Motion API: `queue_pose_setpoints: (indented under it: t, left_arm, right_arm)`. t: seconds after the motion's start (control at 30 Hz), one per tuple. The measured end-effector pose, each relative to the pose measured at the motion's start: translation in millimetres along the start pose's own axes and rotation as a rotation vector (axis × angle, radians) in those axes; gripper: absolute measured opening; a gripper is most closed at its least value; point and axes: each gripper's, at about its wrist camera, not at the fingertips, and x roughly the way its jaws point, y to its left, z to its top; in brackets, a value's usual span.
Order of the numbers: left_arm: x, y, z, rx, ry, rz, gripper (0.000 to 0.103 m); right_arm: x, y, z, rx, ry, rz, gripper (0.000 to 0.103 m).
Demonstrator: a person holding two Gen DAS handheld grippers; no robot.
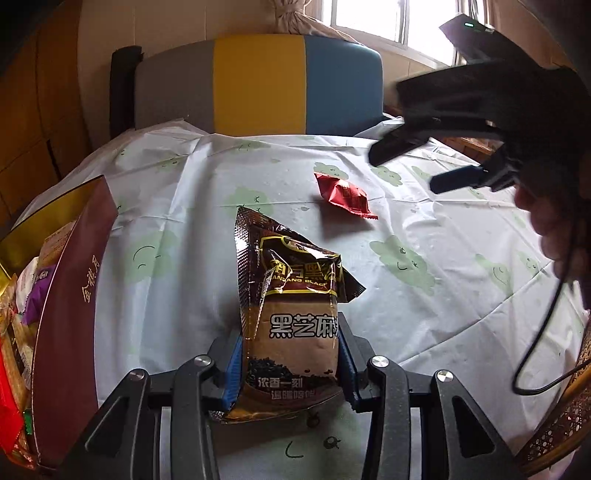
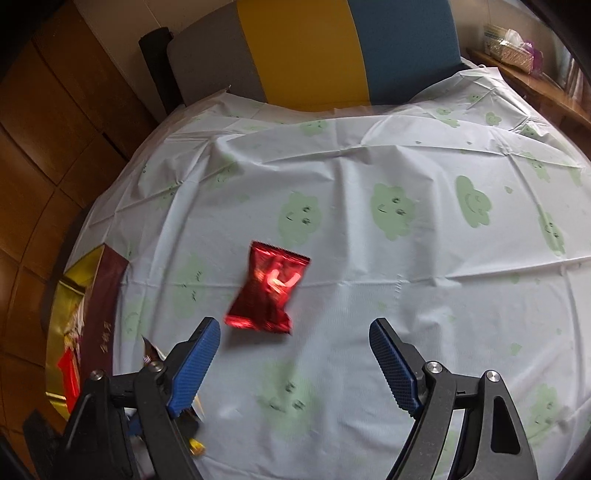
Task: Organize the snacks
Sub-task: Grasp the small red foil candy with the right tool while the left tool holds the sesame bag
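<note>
room: wood wall, striped chair (image 1: 258,81), window | table: cloud-print cloth (image 2: 369,177) | far left: box (image 1: 70,302) with snacks | left gripper (image 1: 290,363): clamps brown sachet (image 1: 291,295) | red packet (image 2: 267,290): on cloth | right gripper (image 2: 295,365): jaws apart above packet, empty

Left wrist view: sitting low behind its own fingers, looking forward and down across the tablecloth (image 1: 406,229) toward the chair (image 1: 258,85) and window (image 1: 388,18); brown packet (image 1: 291,314) filling the near foreground.

Right wrist view: hanging above the cloth, tilting down more steeply, facing the same chair.

Shared: both are taking in the cloth, chair, red packet (image 2: 267,290) and box (image 1: 70,295) at left.
</note>
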Motion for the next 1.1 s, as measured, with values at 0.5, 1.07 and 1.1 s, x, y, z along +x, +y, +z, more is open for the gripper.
queue_pose_setpoints:
  t: [0.5,1.07,1.1]
  left_arm:
    - [0,2,-2,-0.016,-0.013,-0.01,0.043]
    - [1,-4,3,0.018,0.03,0.025,0.043]
    - [1,-4,4,0.017,0.034,0.026,0.043]
  right_arm:
    - [15,26,-11,-0.258,0.083,-0.131,0.038]
    - [15,-16,-56,-0.284,0.153,-0.153,0.038]
    - [16,-15,-56,-0.294,0.151,-0.157,0.038]
